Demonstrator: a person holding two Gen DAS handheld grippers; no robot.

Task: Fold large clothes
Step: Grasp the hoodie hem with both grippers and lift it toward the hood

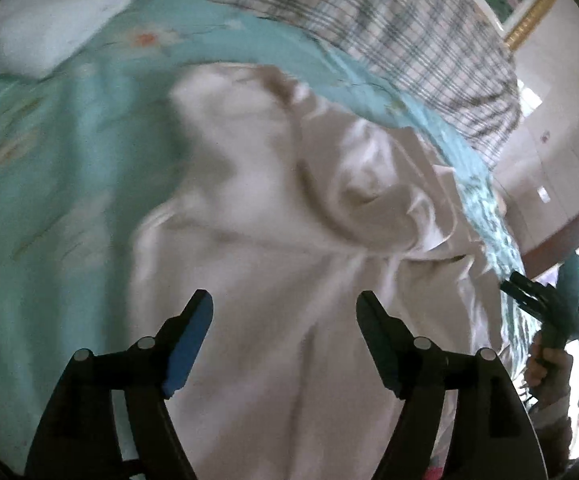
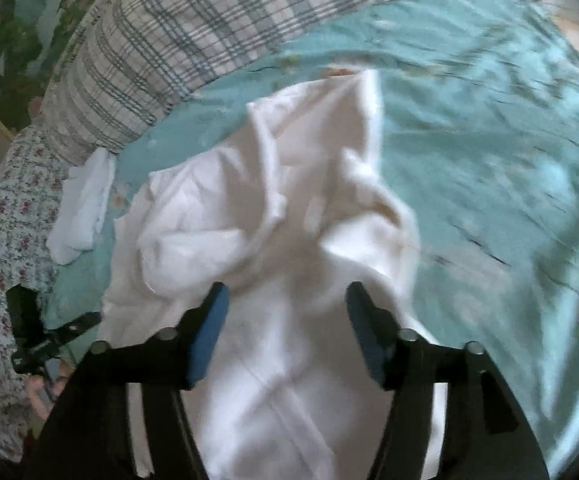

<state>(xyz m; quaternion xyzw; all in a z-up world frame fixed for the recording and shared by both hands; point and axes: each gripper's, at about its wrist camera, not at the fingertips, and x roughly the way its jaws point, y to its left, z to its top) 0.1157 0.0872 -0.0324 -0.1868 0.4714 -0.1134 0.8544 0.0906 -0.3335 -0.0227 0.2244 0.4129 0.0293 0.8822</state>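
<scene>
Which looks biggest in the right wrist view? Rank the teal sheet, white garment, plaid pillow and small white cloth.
1. teal sheet
2. white garment, though it lies nearest the camera, which inflates it
3. plaid pillow, partly cut off by the frame, so unsure against the garment
4. small white cloth

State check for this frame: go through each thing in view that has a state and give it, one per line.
white garment: crumpled and bunched on the bed, not folded, not gripped.
left gripper: jaws open, nothing between the pads, over the garment.
right gripper: jaws open, nothing gripped, over the garment.
teal bedsheet: spread out, wrinkled.
plaid pillow: lying at the bed's far edge.
small white cloth: bunched beside the pillow.
</scene>
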